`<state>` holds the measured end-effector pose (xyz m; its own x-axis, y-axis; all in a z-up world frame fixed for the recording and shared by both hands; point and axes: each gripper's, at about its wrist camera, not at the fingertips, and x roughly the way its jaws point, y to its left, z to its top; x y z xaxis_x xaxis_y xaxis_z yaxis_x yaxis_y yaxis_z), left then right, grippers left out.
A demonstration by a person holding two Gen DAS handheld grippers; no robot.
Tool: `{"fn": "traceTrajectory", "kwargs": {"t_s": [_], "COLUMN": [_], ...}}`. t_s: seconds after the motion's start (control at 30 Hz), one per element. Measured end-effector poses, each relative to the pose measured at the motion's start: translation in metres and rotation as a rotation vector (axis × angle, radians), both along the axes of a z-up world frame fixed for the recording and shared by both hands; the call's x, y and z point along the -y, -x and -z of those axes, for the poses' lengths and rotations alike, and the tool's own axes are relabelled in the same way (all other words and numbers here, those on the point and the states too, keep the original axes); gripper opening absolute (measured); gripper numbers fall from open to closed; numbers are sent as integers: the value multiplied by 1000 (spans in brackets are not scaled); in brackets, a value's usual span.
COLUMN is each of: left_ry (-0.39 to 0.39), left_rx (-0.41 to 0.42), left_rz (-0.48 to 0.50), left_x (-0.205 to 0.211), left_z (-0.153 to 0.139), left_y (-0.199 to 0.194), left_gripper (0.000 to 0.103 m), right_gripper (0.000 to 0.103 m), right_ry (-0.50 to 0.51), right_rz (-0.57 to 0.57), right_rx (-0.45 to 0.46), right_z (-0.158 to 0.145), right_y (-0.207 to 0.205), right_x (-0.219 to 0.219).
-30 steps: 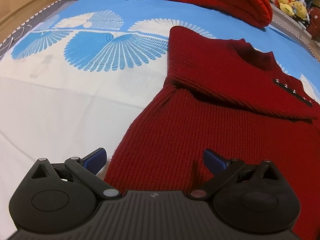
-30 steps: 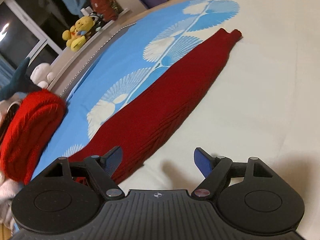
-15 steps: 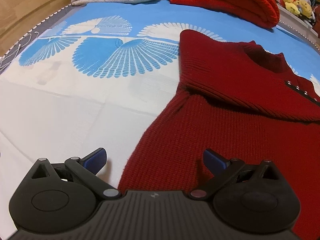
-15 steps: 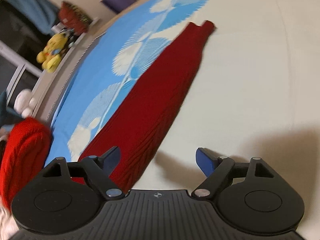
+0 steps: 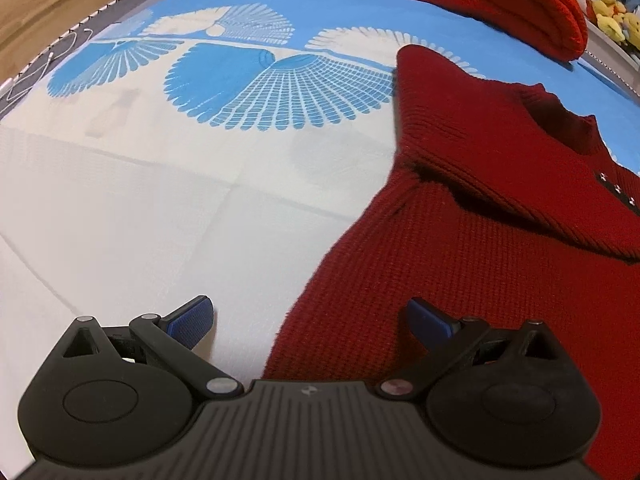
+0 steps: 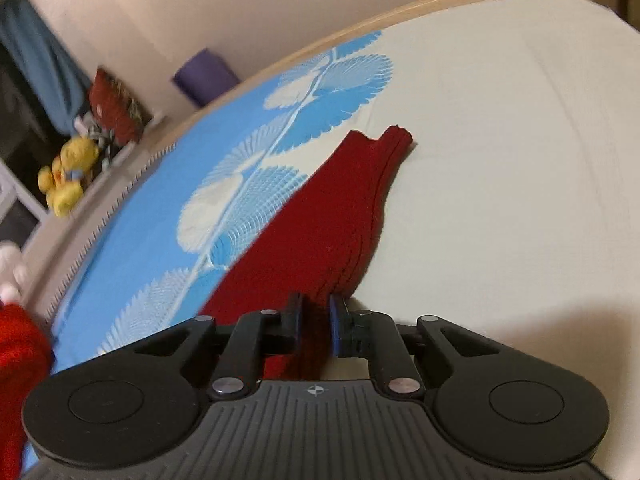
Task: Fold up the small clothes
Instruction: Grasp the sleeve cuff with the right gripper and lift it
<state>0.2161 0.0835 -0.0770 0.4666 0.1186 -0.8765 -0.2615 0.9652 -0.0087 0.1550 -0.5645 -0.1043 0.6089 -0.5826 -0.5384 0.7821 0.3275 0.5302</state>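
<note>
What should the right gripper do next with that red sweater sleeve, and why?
Probably lift the sleeve and carry it across toward the sweater body. The right gripper is shut on the sleeve near its wider end while the cuff lies stretched out on the bedsheet. The left gripper is open over the body's edge, holding nothing.

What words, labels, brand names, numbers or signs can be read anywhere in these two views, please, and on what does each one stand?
No readable words or numbers appear in either view.
Small round emblem, no letters, too small to identify: on the ribbed black body of the left claw.
Same small emblem, no letters: on the right claw.
Dark strip with small silver studs on the dark red knitted sweater: no lettering visible.
</note>
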Motion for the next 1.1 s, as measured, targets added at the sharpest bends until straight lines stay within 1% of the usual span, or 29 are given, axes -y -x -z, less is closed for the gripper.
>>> {"fn": "traceTrajectory", "kwargs": {"t_s": [0.03,0.07,0.13,0.23,0.27,0.33,0.4,0.43,0.47,0.5,0.53,0.57,0.6,0.63,0.67,0.7,0.73,0.8,0.87,0.93,0.97,1.0,1.03,1.1], "left_ry": [0,7,37,57,56,57,63,64,63,62,63,63,63,66,71,76,81,84,86,85,82,76,68,49], "left_rx": [-1,-2,2,20,25,28,30,31,30,30,30,28,28,30,32,35,39,43,43,41,41,42,43,46], "left_rz": [-4,-6,-9,-24,-29,-36,-41,-43,-46,-47,-48,-49,-51,-53,-54,-53,-53,-57,-60,-53,-46,-36,-25,2], "left_x": [-2,-4,-10,-14,-14,-17,-19,-20,-21,-22,-24,-26,-28,-30,-32,-34,-36,-38,-38,-35,-33,-29,-26,-19], "left_z": [-1,-2,-5,-11,-12,-14,-15,-16,-16,-16,-16,-16,-17,-18,-19,-21,-22,-24,-25,-25,-25,-26,-26,-26], "left_y": [0,1,2,6,6,8,9,10,10,10,11,11,12,13,15,16,17,17,16,16,15,15,16,16], "left_gripper": [103,103,103,103,103,103,103,103,103,103,103,103,103,103,103,103,103,103,103,103,103,103,103,103], "right_gripper": [14,13,13,13,13,13,14,17,25,51,64,74,74,74,74,75,76,80,80,80,80,82,82,86], "right_ry": [79,182,345,526,594,713,800,819,808,790,780,794,825,860,885,877,842,709,536,390,325,279,255,243], "right_rz": [-29,-72,-168,-356,-439,-637,-860,-1008,-1163,-1292,-1388,-1430,-1462,-1488,-1486,-1463,-1425,-1315,-1182,-1062,-1015,-990,-983,-979], "right_rx": [-12,-32,-48,9,26,65,73,56,21,-33,-115,-172,-200,-212,-217,-218,-221,-237,-265,-287,-292,-294,-296,-298], "right_z": [-12,-28,-59,-99,-109,-121,-115,-106,-92,-77,-59,-46,-38,-34,-35,-39,-45,-57,-68,-76,-77,-80,-78,-76], "right_y": [-5,-13,-27,-41,-45,-49,-51,-53,-55,-58,-58,-56,-51,-48,-45,-46,-49,-55,-62,-56,-46,-36,-24,11], "right_x": [-8,-21,-53,-119,-149,-219,-287,-320,-350,-373,-396,-409,-417,-420,-417,-409,-399,-373,-337,-310,-299,-292,-287,-285]}}
